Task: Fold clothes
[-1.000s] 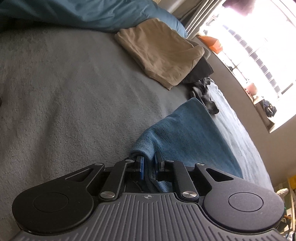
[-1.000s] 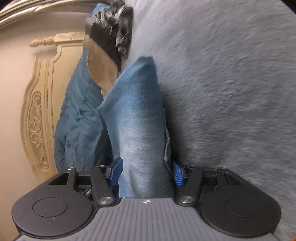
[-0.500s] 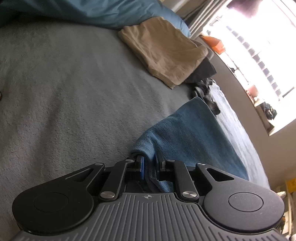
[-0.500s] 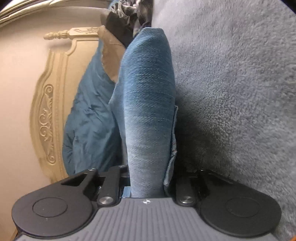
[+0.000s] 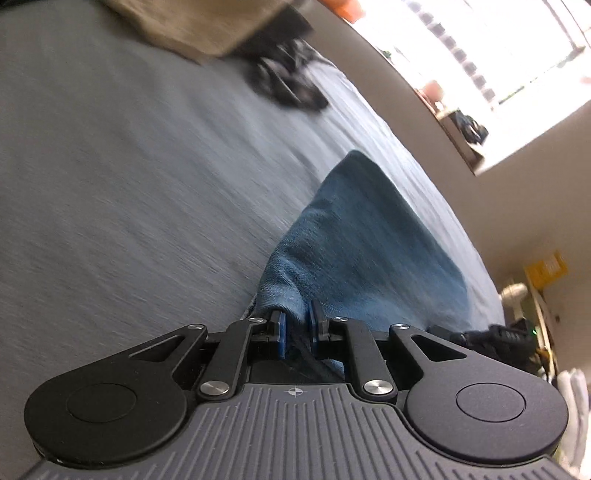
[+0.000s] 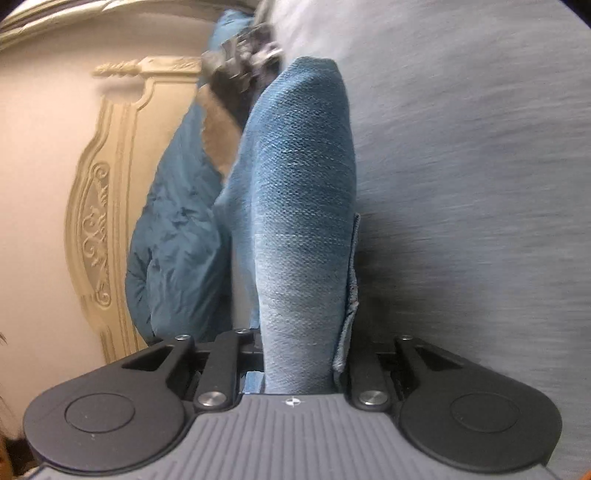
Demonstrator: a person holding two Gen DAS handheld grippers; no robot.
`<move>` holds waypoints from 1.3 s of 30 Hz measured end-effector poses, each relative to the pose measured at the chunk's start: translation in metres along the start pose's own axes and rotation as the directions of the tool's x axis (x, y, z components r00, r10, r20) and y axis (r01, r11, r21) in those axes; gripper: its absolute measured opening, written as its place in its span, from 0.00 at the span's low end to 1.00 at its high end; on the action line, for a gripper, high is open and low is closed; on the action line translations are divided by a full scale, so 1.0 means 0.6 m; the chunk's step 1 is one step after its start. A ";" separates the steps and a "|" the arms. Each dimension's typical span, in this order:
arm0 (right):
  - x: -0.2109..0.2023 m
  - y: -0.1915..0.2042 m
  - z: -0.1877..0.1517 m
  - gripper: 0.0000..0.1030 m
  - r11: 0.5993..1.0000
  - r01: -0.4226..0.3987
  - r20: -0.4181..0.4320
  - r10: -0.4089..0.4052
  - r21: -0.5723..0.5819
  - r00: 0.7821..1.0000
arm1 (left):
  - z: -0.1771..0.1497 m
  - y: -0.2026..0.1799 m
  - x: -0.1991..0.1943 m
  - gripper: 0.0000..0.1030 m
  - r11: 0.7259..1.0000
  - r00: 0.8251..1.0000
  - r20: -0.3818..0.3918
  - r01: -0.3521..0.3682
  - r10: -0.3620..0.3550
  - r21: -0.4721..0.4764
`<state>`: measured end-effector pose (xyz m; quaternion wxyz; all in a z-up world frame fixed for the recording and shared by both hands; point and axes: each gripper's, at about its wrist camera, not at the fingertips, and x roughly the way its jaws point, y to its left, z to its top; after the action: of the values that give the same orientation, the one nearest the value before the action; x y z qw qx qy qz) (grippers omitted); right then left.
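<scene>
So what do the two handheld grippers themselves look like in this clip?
Both match: the left gripper and right gripper have a ribbed grey body with a small crosshair mark, round black side housings, black linkage arms with silver screws, and blue finger pads.

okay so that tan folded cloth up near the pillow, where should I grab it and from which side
Take the tan cloth by its near edge, coming in low across the grey blanket. It lies flat in a folded stack, and that edge faces open blanket, while a dark garment crowds its window side. Both grippers are busy now: the left gripper is shut on the blue garment.
</scene>
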<state>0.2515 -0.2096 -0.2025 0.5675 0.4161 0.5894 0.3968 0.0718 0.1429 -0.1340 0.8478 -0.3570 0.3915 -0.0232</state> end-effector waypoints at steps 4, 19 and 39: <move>-0.015 -0.048 0.001 0.33 0.995 -0.041 0.037 0.038 0.094 0.999 | 0.015 0.022 0.000 0.13 0.998 0.999 -0.021 0.050 -0.050 -0.046; -0.188 -0.010 -0.174 0.43 0.996 0.049 0.347 -0.071 0.072 0.935 | 0.071 -0.043 -0.076 0.12 0.967 0.992 0.103 0.043 -0.071 0.251; -0.034 0.104 -0.248 0.37 0.799 0.349 0.337 -0.196 -0.489 0.921 | 0.146 -0.095 0.178 0.13 0.949 1.000 -0.012 -0.016 0.021 0.315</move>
<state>0.1053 -0.2073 -0.1308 0.7877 0.1994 0.4247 0.3993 0.2190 0.1179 -0.1290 0.8910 -0.2133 0.3926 -0.0803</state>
